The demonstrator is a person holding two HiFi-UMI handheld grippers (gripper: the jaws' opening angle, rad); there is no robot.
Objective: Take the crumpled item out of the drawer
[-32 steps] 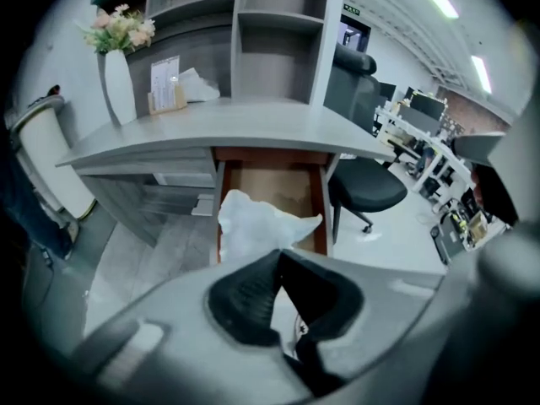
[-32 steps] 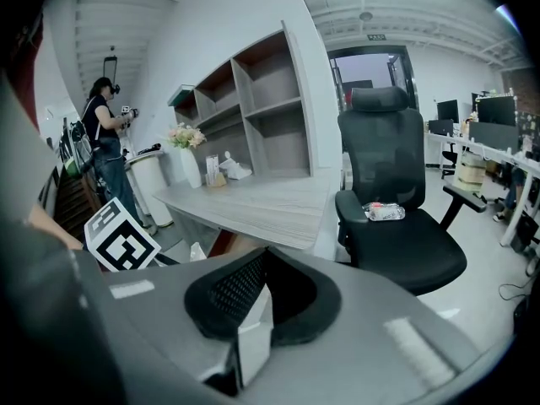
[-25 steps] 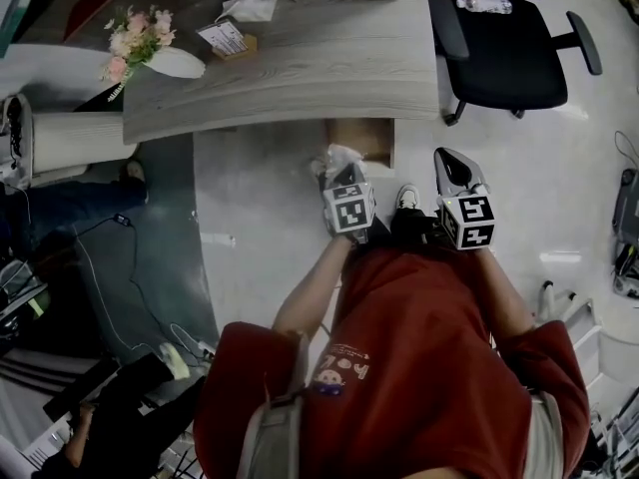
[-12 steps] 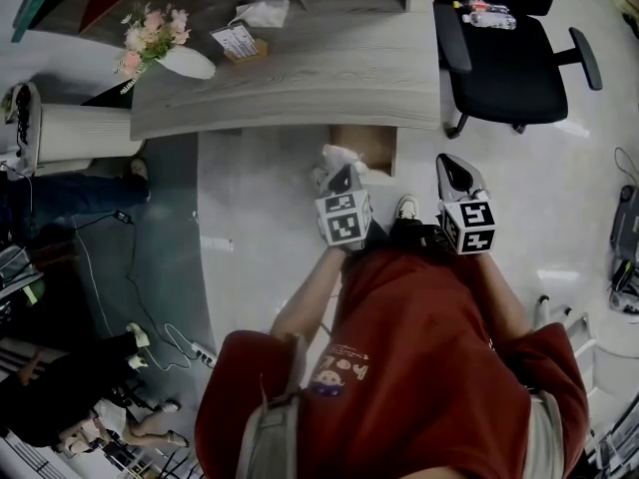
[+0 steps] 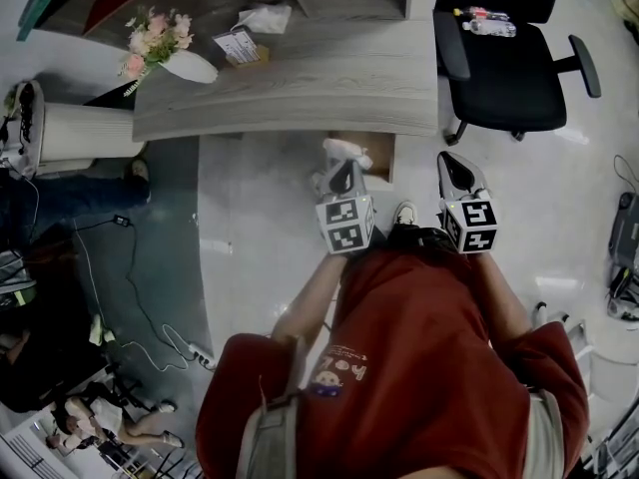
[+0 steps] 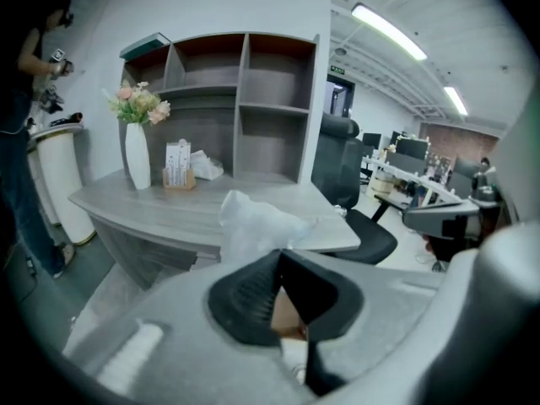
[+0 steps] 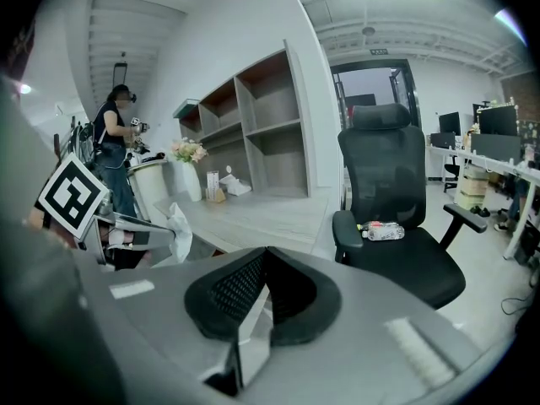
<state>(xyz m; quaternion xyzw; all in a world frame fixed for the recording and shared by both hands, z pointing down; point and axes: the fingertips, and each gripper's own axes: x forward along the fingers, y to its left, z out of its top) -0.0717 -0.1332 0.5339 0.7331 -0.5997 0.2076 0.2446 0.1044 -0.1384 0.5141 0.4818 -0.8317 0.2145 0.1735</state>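
My left gripper [image 5: 341,175] is shut on a crumpled white item [image 5: 342,152], held up in front of the desk edge just above the open brown drawer [image 5: 371,145]. In the left gripper view the crumpled white item [image 6: 252,224] sticks out past the closed black pads [image 6: 245,298]. My right gripper [image 5: 454,168] hangs to the right of the drawer, and its jaws meet at the tip with nothing between them. The right gripper view shows the left gripper [image 7: 118,225] with the white item [image 7: 179,229] at its tip.
A curved grey desk [image 5: 300,78] carries a vase of flowers [image 5: 160,50], a card stand [image 5: 232,41] and a tissue box [image 5: 263,16]. A black office chair [image 5: 504,53] holding a water bottle [image 5: 486,19] stands right. Cables and a power strip [image 5: 200,351] lie on the floor at left.
My left gripper has risen with the crumpled item, away from the drawer and toward the desk edge. The right gripper has barely shifted.
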